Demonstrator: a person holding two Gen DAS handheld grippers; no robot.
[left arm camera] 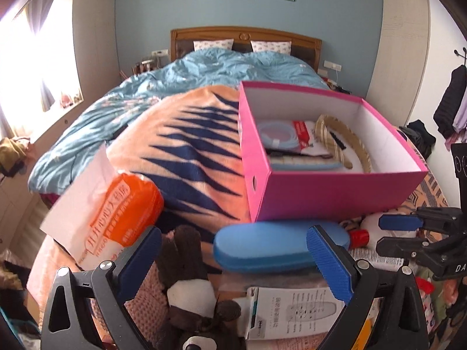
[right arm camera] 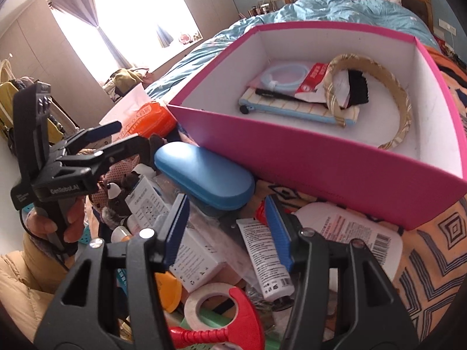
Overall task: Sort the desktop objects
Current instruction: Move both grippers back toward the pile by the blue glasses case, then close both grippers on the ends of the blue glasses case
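A blue glasses case (left arm camera: 268, 248) (right arm camera: 204, 175) lies in front of the open pink box (left arm camera: 335, 195) (right arm camera: 292, 151). My left gripper (left arm camera: 236, 256) (right arm camera: 116, 135) is open wide above the case and a brown plush toy (left arm camera: 186, 262); its right finger overlaps the case's end, with no pad pressing. My right gripper (right arm camera: 227, 230) (left arm camera: 391, 233) is open over a white tube (right arm camera: 262, 256) and a small white carton (right arm camera: 195, 262), holding nothing. The box contains a woven headband (right arm camera: 402, 108), a coiled blue cable (right arm camera: 286, 75), a striped notebook and a black pen.
An orange tissue pack (left arm camera: 125, 204) lies left of the box on a striped blanket (left arm camera: 189, 151). A white bottle (right arm camera: 356, 230), a tape roll (right arm camera: 210, 297), a red plastic piece (right arm camera: 236, 320) and a remote's box (left arm camera: 292, 312) crowd the near side. A hand (right arm camera: 46, 227) holds the left gripper.
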